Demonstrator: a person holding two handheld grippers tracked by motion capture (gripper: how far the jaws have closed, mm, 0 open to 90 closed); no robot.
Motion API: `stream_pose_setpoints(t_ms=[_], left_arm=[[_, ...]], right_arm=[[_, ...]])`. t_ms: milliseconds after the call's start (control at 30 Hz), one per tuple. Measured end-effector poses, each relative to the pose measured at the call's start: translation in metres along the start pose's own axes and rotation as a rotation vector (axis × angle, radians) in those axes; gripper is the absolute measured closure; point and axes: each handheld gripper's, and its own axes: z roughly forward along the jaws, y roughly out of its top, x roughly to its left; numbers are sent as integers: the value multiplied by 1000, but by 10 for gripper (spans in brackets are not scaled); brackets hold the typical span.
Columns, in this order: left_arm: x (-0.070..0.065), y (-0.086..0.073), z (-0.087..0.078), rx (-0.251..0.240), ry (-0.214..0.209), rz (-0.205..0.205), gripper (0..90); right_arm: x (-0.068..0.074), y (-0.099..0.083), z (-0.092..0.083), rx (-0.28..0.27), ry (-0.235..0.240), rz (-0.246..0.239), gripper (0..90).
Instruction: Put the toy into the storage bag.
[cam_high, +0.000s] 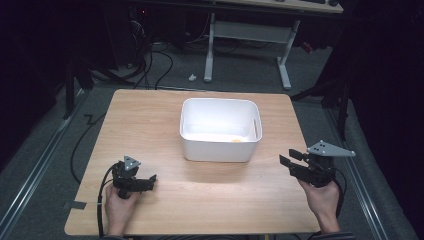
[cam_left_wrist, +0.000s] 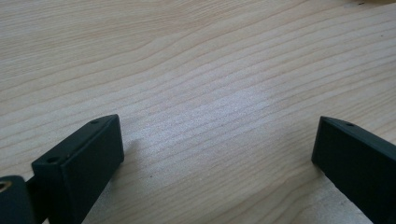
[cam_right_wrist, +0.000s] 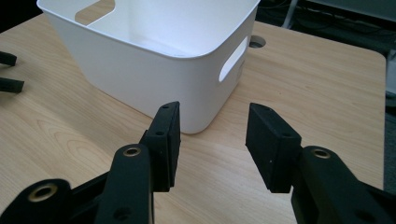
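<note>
Both grippers idle at the near edge of the wooden table (cam_high: 150, 135), one on each side of the white bin (cam_high: 220, 129), which stands in the middle of the table, slightly toward the far side. My left gripper (cam_high: 150, 181) sits low over bare wood near the front left corner, pointing right; in the left gripper view its jaws stand wide apart with nothing between them but grain. My right gripper (cam_high: 290, 161) hovers at the front right, aimed toward the bin's near right corner; in the right gripper view its jaws are open at a moderate gap, empty, with the bin's corner and slotted handle (cam_right_wrist: 232, 60) just beyond them, not touching. From the high view a small yellowish object (cam_high: 236, 140) lies on the bin floor by the near wall, right of centre; too small to identify. No other loose item shows on the tabletop. Judgement: if the work is loading the bin, that piece is already in and nothing is left on the table to fetch; if the bin itself is to be handled, that has not begun, since neither gripper has contact with it
</note>
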Motion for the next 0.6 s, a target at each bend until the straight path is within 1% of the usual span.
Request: stream_pose_setpoints(t_ms=[67, 167, 233, 300, 367, 600], left_arm=[[0, 0, 0, 2, -1, 0, 23], [0, 0, 0, 0, 0, 0, 23], [0, 0, 0, 0, 0, 0, 23], [0, 0, 0, 0, 0, 0, 23], [0, 0, 0, 0, 0, 0, 23], [0, 0, 0, 0, 0, 0, 23]], right_arm=[[1, -2, 3, 1, 6, 8, 551], [1, -3, 8, 0, 15, 6, 546], [3, -3, 14, 3, 13, -8, 545], [4, -3, 17, 10, 12, -6, 544], [4, -3, 24, 23, 17, -3, 544], [6, -4, 30, 25, 23, 3, 544]])
